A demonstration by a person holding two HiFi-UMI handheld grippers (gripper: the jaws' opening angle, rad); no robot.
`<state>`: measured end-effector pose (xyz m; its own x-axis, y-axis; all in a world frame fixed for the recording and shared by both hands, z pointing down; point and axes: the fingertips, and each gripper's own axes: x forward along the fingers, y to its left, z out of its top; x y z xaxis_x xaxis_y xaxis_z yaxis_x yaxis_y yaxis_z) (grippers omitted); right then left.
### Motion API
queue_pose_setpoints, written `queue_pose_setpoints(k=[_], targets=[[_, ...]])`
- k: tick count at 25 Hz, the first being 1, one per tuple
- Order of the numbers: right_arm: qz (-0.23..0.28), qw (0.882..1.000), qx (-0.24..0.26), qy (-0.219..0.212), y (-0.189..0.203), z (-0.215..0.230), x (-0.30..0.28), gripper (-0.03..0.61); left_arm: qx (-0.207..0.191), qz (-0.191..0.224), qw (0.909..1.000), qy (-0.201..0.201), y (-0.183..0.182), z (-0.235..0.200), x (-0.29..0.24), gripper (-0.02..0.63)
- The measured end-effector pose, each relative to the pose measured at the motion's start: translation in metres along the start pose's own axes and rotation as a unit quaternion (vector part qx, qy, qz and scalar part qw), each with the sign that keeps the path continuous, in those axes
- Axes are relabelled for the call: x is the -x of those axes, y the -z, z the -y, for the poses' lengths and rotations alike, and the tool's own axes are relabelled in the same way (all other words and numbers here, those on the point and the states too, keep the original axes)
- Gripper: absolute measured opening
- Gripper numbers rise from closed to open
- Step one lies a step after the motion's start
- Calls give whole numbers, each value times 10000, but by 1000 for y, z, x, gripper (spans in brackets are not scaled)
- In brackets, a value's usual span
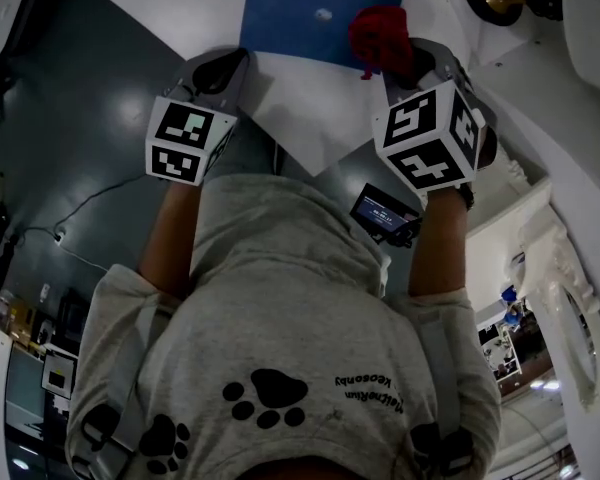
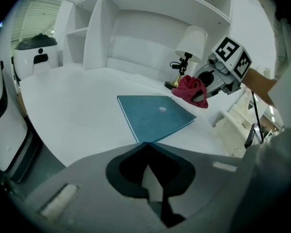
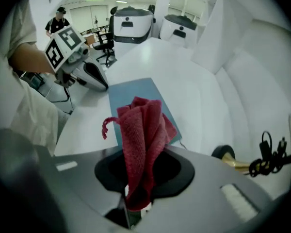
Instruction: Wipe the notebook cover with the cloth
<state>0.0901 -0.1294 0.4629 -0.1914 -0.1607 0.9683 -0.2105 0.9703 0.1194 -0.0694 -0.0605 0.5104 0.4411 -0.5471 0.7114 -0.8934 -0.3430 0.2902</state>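
A blue notebook (image 1: pixel 310 13) lies shut on the white table (image 1: pixel 310 118), with a small pale spot on its cover. My right gripper (image 1: pixel 398 60) is shut on a red cloth (image 1: pixel 380 34), which it holds bunched above the notebook's right edge. In the right gripper view the red cloth (image 3: pixel 141 135) stands up between the jaws, with the notebook (image 3: pixel 136 93) beyond it. My left gripper (image 1: pixel 220 68) hovers just short of the notebook's near corner (image 2: pixel 153 115), its jaws shut with nothing in them. From the left gripper view the cloth (image 2: pixel 190 89) and right gripper (image 2: pixel 208 84) show at the notebook's far right.
A lamp with a brass base (image 2: pixel 177 85) and black cable (image 3: pixel 269 159) stands just right of the notebook. White shelving (image 2: pixel 136 28) backs the table. White robot-like machines (image 3: pixel 131 23) stand beyond the table's far edge. A person (image 3: pixel 58 18) stands far behind.
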Motion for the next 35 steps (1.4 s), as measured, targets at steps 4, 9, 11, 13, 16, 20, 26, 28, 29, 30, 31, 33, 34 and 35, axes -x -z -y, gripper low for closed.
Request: queue_pose_setpoints(k=[4, 9, 11, 13, 16, 20, 26, 28, 29, 30, 31, 33, 34, 35], targets=[[457, 9969, 584, -270, -59, -32, -6, 78, -7, 8, 10000, 18, 1, 0, -1, -3], [712, 9865, 1336, -626, -114, -80, -22, 78, -26, 58, 10000, -3, -1, -1, 0, -3], [697, 9826, 1559, -731, -125, -94, -32, 78, -27, 72, 10000, 4, 0, -1, 0, -3], [598, 9797, 1749, -780, -130, -102, -42, 78, -16, 87, 10000, 17, 0, -1, 0, -3], [387, 9774, 1910, -821, -130, -106, -55, 78, 8, 114, 9999, 16, -1, -1, 1, -3], [290, 9771, 1890, -931, -132, -109, -61, 78, 41, 127, 9999, 15, -1, -2, 1, -3], [214, 9783, 1838, -931, -120, -104, -59, 78, 47, 128, 9999, -12, -1, -2, 1, -3], [167, 9804, 1727, -930, -111, -100, -58, 78, 47, 131, 9999, -18, -1, -3, 1, -3], [163, 9817, 1656, -928, -106, -98, -57, 77, 46, 130, 9999, -24, -1, -3, 1, -3], [166, 9830, 1578, -928, -101, -96, -55, 78, 43, 129, 9999, -32, -1, -3, 1, -3], [160, 9841, 1501, -933, -95, -93, -54, 78, 39, 127, 9999, -38, -1, -3, 1, -3], [114, 9863, 1364, -924, -82, -88, -51, 78, 25, 123, 9999, -47, -2, -3, 1, -3], [84, 9873, 1307, -903, -75, -86, -50, 78, 16, 122, 9999, -50, -2, -3, 1, -3], [48, 9882, 1255, -882, -68, -83, -50, 78, 5, 123, 9999, -51, -2, -3, 1, -3]])
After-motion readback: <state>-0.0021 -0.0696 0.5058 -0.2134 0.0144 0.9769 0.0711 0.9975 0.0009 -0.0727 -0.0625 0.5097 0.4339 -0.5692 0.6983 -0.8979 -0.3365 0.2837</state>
